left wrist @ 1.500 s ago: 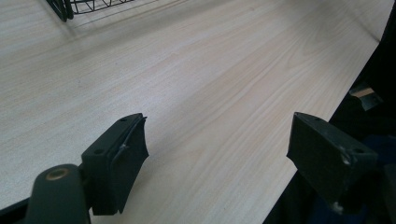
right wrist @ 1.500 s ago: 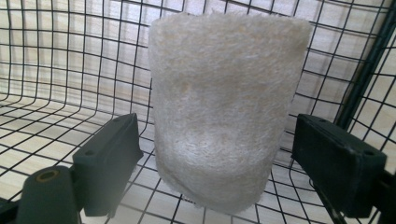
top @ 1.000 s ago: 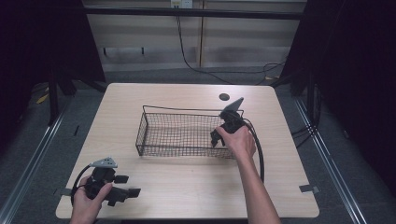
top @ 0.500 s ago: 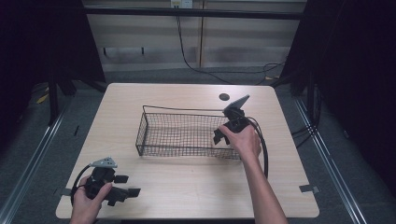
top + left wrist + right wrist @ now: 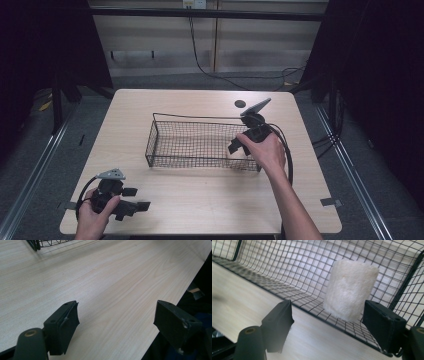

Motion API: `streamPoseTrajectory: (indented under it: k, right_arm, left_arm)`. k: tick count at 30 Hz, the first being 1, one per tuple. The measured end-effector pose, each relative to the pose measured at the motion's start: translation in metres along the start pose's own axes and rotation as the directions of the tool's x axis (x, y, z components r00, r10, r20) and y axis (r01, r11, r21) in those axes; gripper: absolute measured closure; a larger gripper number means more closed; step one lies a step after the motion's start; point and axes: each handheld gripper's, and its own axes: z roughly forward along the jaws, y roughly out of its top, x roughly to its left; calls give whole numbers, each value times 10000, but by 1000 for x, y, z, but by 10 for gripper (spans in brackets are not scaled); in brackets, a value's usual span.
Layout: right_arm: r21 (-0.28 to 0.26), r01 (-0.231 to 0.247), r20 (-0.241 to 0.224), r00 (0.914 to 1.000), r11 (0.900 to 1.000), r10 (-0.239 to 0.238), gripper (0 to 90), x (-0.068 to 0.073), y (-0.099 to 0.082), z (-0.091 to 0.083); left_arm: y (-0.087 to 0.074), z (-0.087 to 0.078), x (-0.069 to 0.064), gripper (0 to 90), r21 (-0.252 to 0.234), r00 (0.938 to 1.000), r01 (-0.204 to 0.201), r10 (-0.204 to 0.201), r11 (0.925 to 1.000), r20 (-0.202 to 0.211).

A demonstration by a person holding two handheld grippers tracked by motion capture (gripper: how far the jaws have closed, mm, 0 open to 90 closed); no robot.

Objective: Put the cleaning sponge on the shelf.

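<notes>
A black wire basket [image 5: 196,118] stands in the middle of the table. Inside its right end stands a white fuzzy roll [image 5: 349,292], upright on the mesh floor. My right gripper [image 5: 234,147] hangs over that end, pointing down and to the left. Its jaws [image 5: 329,325] have just been closing and still stand apart; nothing is between them, and the roll is just beyond them, untouched. My left gripper [image 5: 135,197] rests at the table's front left corner, open, with bare wood between its jaws [image 5: 120,325].
A small dark disc [image 5: 240,104] lies on the table behind the basket. A scrap of tape [image 5: 331,202] sits near the front right edge. The basket's corner [image 5: 35,243] shows far off in the left gripper view. The table's front edge is close to the left gripper.
The right hand has lifted a little and drifted slightly right over the basket's right end. The left hand and gripper have stayed put.
</notes>
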Motion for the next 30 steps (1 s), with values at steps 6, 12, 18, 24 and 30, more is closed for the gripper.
streamPoseTrajectory:
  k: [6, 12, 18, 24, 30]
  right_arm:
    - [-192, 712, -165, 9973, 9973, -715, 261, 12, -9, -5]
    - [-341, 1584, -253, 9869, 9868, -1593, 262, 29, -22, -5]
    - [-485, 2072, -471, 9767, 9771, -2094, 268, 44, -36, -7]
    - [-777, 2487, -770, 9640, 9655, -2545, 301, 51, -52, -4]
    - [-949, 2670, -701, 9592, 9590, -2740, 297, 51, -66, 0]
  left_arm:
    - [0, -1, 0, 193, -62, 10000, 55, -55, 10000, -7]
    - [0, -2, 1, 193, -127, 10000, 56, -57, 9999, -5]
    - [0, -2, 2, 193, -161, 10000, 82, -82, 9998, -19]
    - [-1, -3, 2, 193, -217, 9999, 146, -146, 9997, -8]
    - [-1, -3, 2, 193, -288, 9998, 218, -219, 9993, -40]
